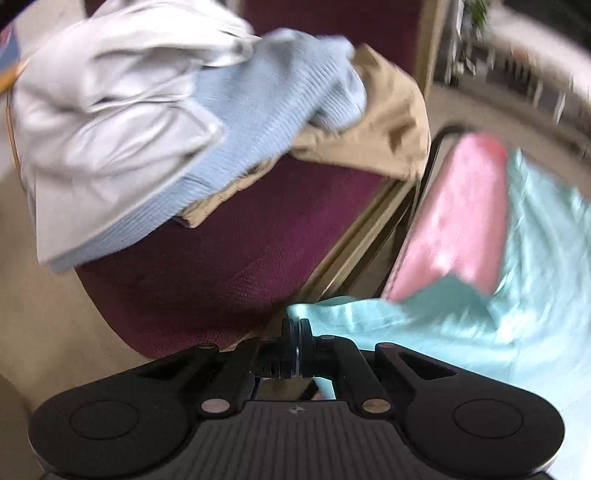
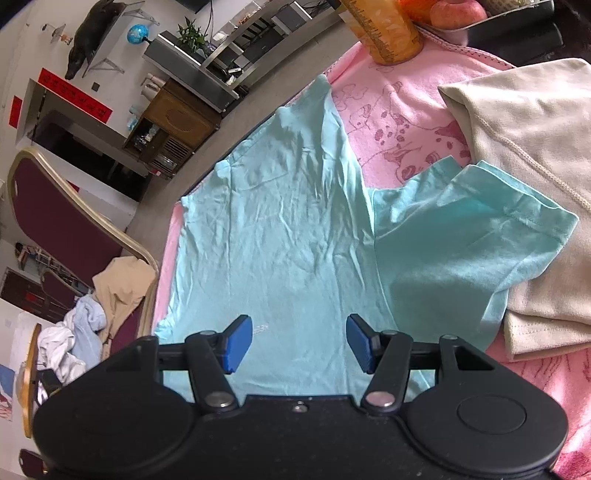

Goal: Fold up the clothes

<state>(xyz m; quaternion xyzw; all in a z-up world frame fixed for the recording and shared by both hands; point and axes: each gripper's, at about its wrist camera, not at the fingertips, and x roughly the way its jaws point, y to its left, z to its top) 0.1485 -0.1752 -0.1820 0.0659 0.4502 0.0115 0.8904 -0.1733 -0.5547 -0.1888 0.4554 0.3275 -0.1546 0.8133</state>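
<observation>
A light teal T-shirt point(image 2: 288, 229) lies spread on a pink blanket point(image 2: 388, 122), one sleeve point(image 2: 472, 236) reaching onto a folded beige garment point(image 2: 535, 184). In the right wrist view my right gripper point(image 2: 299, 343) hovers open over the shirt's lower middle, and its blue pads point(image 2: 238, 343) have only air between them. In the blurred left wrist view my left gripper point(image 1: 296, 325) is shut, its jaws pressed together on the edge of the teal T-shirt point(image 1: 480, 325) where it hangs off the pink blanket point(image 1: 454, 214).
A maroon chair point(image 1: 221, 240) stands beside the table and carries a pile: a white garment point(image 1: 92, 110), a blue knit point(image 1: 266, 103) and a tan one point(image 1: 388, 122). An orange jar point(image 2: 388, 29) and a fruit tray point(image 2: 517, 11) sit at the blanket's far end.
</observation>
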